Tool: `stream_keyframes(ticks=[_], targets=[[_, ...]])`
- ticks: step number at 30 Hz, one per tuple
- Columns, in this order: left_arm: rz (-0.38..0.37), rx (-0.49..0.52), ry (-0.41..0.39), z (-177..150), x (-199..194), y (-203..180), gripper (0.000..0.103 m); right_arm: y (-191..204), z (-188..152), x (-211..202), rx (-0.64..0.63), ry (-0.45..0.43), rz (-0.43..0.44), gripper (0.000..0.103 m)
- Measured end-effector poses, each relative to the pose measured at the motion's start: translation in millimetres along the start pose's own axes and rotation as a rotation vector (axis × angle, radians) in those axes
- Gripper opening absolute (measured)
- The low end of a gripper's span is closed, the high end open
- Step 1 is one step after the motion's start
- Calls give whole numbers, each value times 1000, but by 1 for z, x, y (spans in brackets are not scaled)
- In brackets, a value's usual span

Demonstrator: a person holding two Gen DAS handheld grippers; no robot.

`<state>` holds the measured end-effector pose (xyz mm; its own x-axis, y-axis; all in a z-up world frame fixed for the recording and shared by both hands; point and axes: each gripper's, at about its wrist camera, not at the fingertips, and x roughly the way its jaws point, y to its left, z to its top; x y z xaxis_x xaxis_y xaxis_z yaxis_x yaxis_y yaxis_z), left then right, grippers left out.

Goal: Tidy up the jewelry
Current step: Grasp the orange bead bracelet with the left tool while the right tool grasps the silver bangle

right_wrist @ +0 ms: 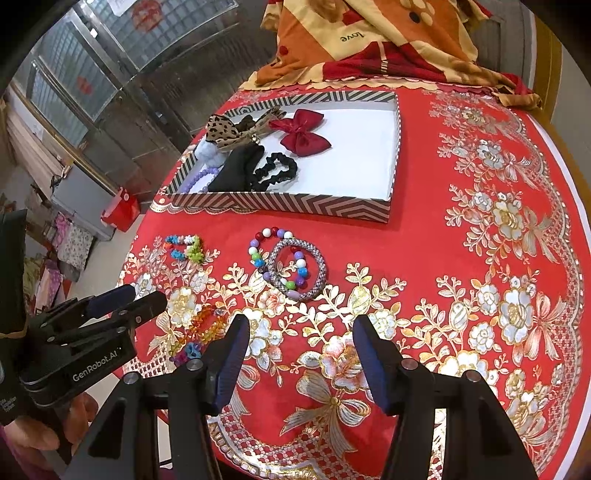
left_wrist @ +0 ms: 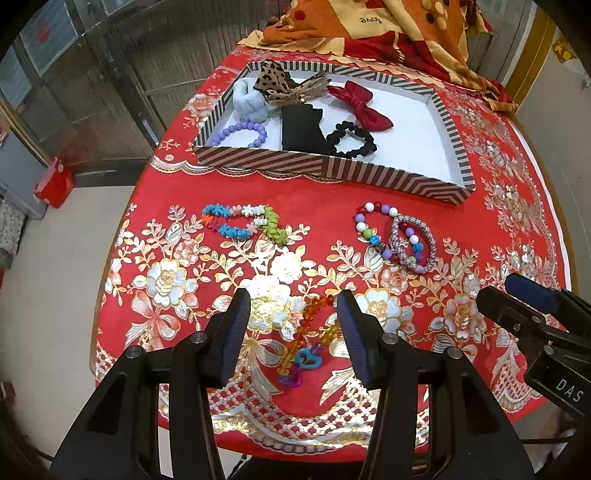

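Note:
A striped box lid tray (left_wrist: 258, 160) (right_wrist: 295, 203) at the back holds bows, scrunchies and a purple bead bracelet (left_wrist: 242, 131). On the red cloth lie a star-bead bracelet (left_wrist: 243, 223) (right_wrist: 186, 248), a round multicolour bead bracelet (left_wrist: 373, 230) (right_wrist: 258, 251) overlapped by a silver beaded bangle (left_wrist: 415, 242) (right_wrist: 297, 271), and a clear orange bead bracelet with a blue heart (left_wrist: 310, 339) (right_wrist: 201, 328). My left gripper (left_wrist: 293, 308) (right_wrist: 129, 299) is open, its fingers either side of the orange bracelet, above it. My right gripper (right_wrist: 301, 334) is open and empty over the cloth.
The round table (right_wrist: 480, 258) carries a red and gold flowered cloth. An orange patterned fabric (left_wrist: 369, 26) is heaped at the table's back edge. My right gripper's fingers show at the right of the left wrist view (left_wrist: 517, 295). Floor and a red bag (left_wrist: 53, 184) lie left.

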<state>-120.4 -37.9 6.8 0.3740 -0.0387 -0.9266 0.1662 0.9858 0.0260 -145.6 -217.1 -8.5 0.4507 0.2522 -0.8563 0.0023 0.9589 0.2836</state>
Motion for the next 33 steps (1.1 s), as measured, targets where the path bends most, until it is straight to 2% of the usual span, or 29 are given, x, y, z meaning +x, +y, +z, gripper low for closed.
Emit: stream_keyframes(ticks=[5, 10, 12, 16, 20, 26, 30, 32, 33], targets=[[-36, -32, 17, 0, 1, 9, 48, -1, 0, 6, -2, 12, -5, 56], [-134, -107, 81, -4, 10, 33, 48, -7, -2, 15, 4, 37, -20, 56], [-135, -119, 94, -7, 13, 40, 48, -10, -3, 18, 6, 43, -22, 56], [-150, -116, 120, -18, 17, 50, 48, -14, -2, 24, 15, 53, -22, 56], [-199, -64, 162, -29, 23, 45, 49, -18, 2, 30, 15, 61, -24, 56], [-183, -16, 176, -30, 35, 32, 49, -15, 16, 41, -22, 35, -32, 56], [-125, 9, 179, -27, 46, 26, 49, -10, 31, 50, -86, 11, -65, 55], [-103, 13, 183, -26, 52, 25, 49, -7, 38, 58, -126, 13, -87, 46], [-96, 14, 183, -25, 54, 24, 49, -6, 40, 62, -138, 14, -95, 45]])
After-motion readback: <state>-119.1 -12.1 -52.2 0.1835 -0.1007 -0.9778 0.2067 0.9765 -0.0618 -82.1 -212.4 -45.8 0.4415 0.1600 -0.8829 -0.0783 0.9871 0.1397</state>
